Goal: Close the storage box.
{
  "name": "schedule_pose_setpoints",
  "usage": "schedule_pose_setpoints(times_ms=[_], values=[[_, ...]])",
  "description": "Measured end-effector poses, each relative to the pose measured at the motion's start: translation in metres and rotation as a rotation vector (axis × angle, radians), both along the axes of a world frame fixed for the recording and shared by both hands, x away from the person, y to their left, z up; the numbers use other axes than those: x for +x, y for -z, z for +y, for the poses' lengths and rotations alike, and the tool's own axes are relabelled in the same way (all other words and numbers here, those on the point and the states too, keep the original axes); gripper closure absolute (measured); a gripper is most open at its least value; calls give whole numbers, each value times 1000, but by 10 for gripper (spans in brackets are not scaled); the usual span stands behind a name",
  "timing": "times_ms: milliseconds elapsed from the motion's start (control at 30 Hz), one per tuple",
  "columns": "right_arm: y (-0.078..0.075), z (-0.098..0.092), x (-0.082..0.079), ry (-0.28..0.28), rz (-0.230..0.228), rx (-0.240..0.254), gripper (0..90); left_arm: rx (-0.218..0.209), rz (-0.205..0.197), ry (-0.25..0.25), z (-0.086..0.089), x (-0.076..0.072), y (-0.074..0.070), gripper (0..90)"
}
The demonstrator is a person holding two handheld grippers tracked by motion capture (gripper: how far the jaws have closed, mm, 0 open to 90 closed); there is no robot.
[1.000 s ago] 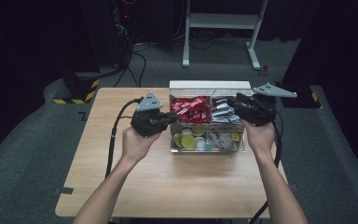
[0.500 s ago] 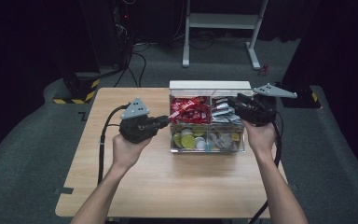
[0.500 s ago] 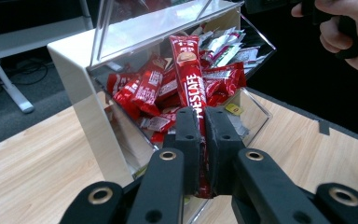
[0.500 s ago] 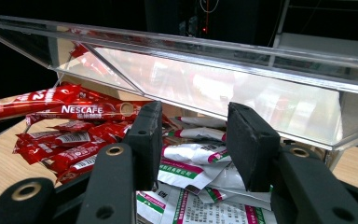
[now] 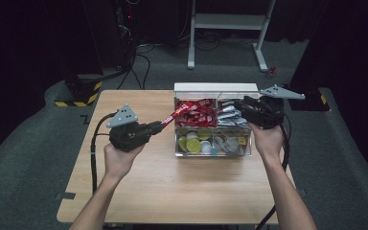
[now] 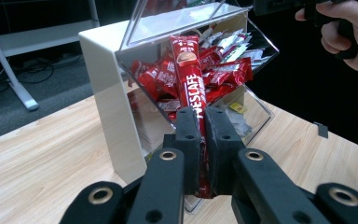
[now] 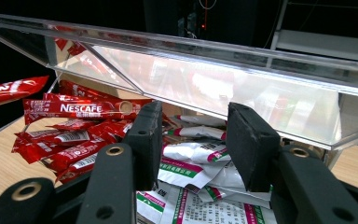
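Dim room, dark walls, grey carpet floor [image 5: 38, 158] all round. Light wooden counter [image 5: 172, 187] in the middle, lit from above. Behind it, white metal frame [image 5: 227, 21] on two feet. At back left, black rack [image 5: 124, 28] with cables trailing over the floor, and yellow-and-black striped block [image 5: 81, 91] beside it.

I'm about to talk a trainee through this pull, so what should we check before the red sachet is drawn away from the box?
1. Left gripper shut on the red Nescafe sachet: ok.
2. Sachet's far end out of the clear organiser box: not ok, it reaches over the red pile.
3. No second sachet caught between the jaws: ok.
4. Lid up: ok.
5. Right gripper open, holding nothing: ok.
6. Lid resting on right gripper: cannot tell.
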State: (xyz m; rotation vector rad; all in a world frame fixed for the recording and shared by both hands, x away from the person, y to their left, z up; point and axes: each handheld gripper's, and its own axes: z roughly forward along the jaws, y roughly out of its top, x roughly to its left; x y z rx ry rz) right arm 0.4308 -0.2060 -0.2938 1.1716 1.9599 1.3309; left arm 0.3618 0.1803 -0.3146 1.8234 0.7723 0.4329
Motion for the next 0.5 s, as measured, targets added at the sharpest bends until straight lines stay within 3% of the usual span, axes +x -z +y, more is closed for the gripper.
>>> schedule_pose_setpoints(times_ms=[500], values=[[0,1,0,2,2,1,553,-34,2,-34,24,-11,6,849]])
